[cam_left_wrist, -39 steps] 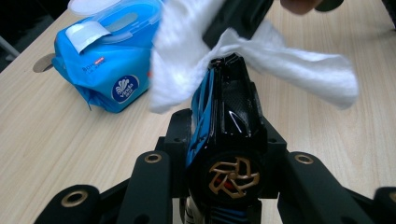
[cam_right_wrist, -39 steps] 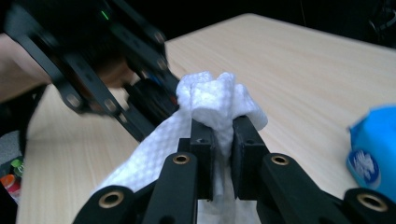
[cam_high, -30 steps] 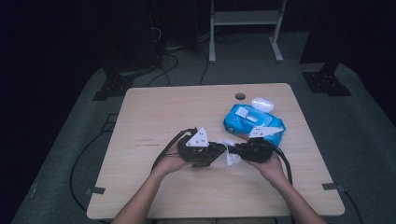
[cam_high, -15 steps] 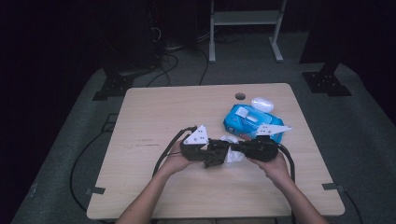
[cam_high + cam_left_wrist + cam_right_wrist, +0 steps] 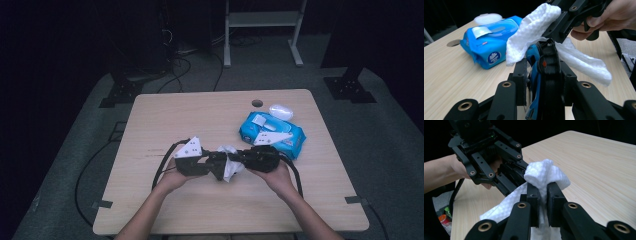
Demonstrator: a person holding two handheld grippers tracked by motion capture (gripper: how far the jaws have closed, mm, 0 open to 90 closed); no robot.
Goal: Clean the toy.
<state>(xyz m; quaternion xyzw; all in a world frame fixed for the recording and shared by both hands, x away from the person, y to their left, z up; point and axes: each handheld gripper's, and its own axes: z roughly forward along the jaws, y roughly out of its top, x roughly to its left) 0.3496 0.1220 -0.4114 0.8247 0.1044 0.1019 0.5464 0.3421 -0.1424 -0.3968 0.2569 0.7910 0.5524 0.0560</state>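
Over the wooden table [image 5: 165, 120], right gripper [image 5: 541, 192] jaws pinch a white wipe [image 5: 544, 173]; left gripper [image 5: 544, 75] jaws clamp a black-and-blue object [image 5: 541, 65].

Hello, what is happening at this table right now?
A person holds a gripper in each hand over the wooden table. The right gripper has its jaws shut on a white wipe. The left gripper clamps a black and blue object, too close to identify, and the wipe drapes over its tip. A blue wipes pack lies on the table behind the hands, with a white lid beside it.
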